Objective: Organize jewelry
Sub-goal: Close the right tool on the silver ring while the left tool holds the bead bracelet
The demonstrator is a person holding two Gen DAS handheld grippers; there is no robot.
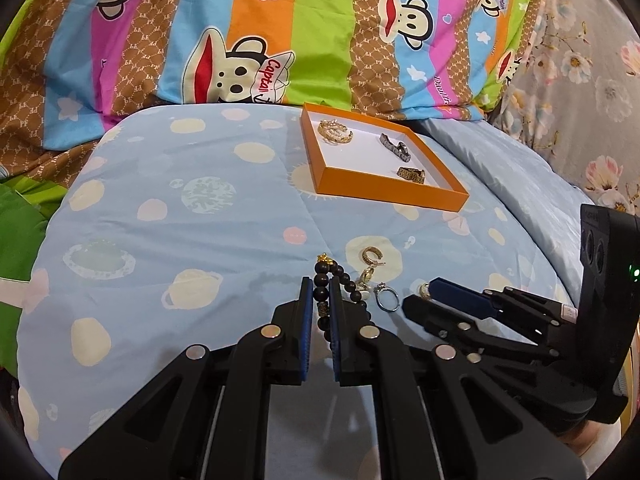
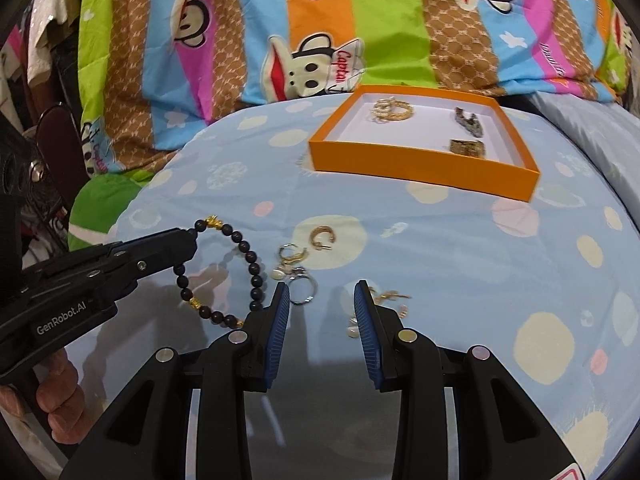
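Observation:
My left gripper is shut on a dark bead bracelet with gold charms; the right wrist view shows it lifted off the quilt, hanging from the left gripper. My right gripper is open and empty, low over the quilt, and it also shows in the left wrist view. Loose pieces lie near it: a gold hoop earring, a pearl-drop earring, a silver ring and gold earrings. The orange tray holds three pieces.
A blue planet-print quilt covers the bed. A striped monkey-print duvet is bunched behind the tray. A floral fabric lies at the right. In the left wrist view the orange tray sits beyond the loose jewelry.

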